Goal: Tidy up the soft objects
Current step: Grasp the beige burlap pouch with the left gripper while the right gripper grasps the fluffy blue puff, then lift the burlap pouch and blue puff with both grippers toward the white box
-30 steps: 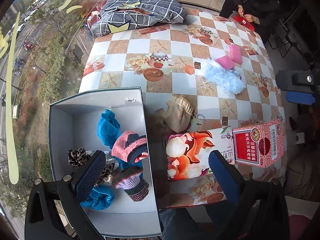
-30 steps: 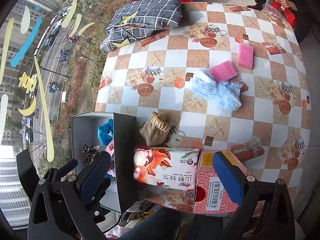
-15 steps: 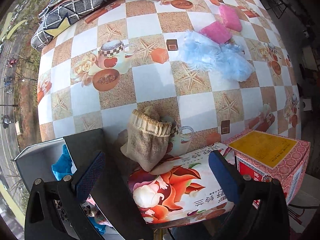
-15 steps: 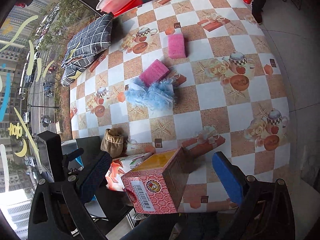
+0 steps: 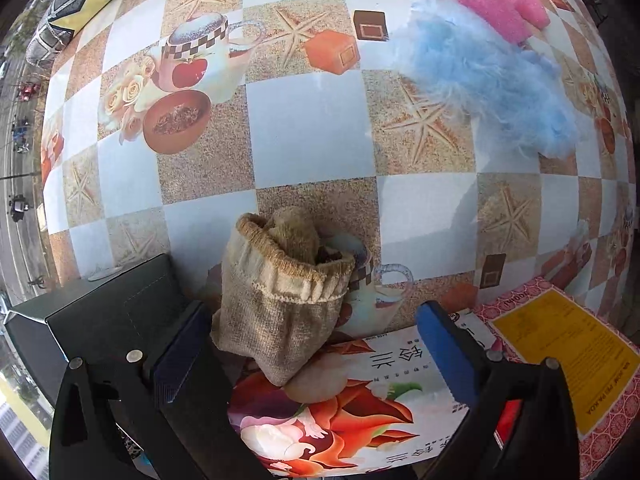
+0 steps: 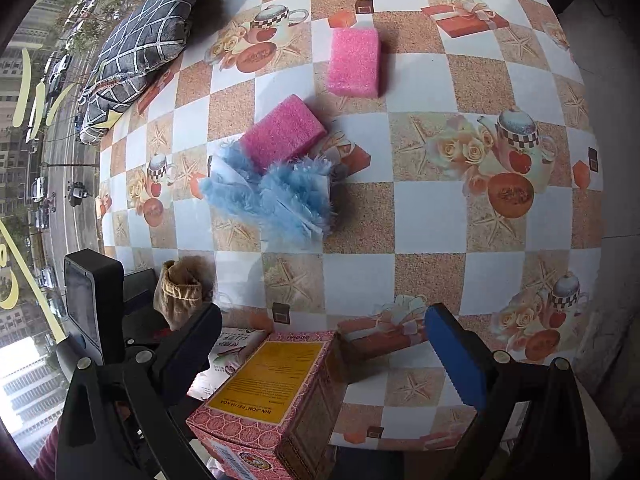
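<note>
Checkered oilcloth printed with teacups, roses and starfish covers the table (image 6: 424, 216), which stands by a window over a street. From the left wrist view, the left gripper (image 5: 312, 356) hangs with its jaws spread wide and nothing between them, lined up on a small burlap bag (image 5: 284, 304) at about 12 o'clock just ahead of it; I judge that spread is meant to take the bag's full width for the next pick. The bag is coarse tan weave with a paler rolled rim, mouth open and slumped, something brown bulging inside; it leans on a floral tissue pack (image 5: 344, 412) and sits just beside the dark box (image 5: 104, 312) at 9 o'clock, likely where the soft things go. It should squash easily, so a grip low on the body seems safer than at the rim. The right gripper (image 6: 324, 356) is also wide open and empty, hovering over a red patterned carton (image 6: 276, 396). Farther off at 12 o'clock lie a fluffy blue duster (image 6: 276, 196), touching one pink sponge (image 6: 284, 132), with a second sponge (image 6: 354, 62) beyond and a plaid cushion (image 6: 140, 52) at 10 o'clock.
</note>
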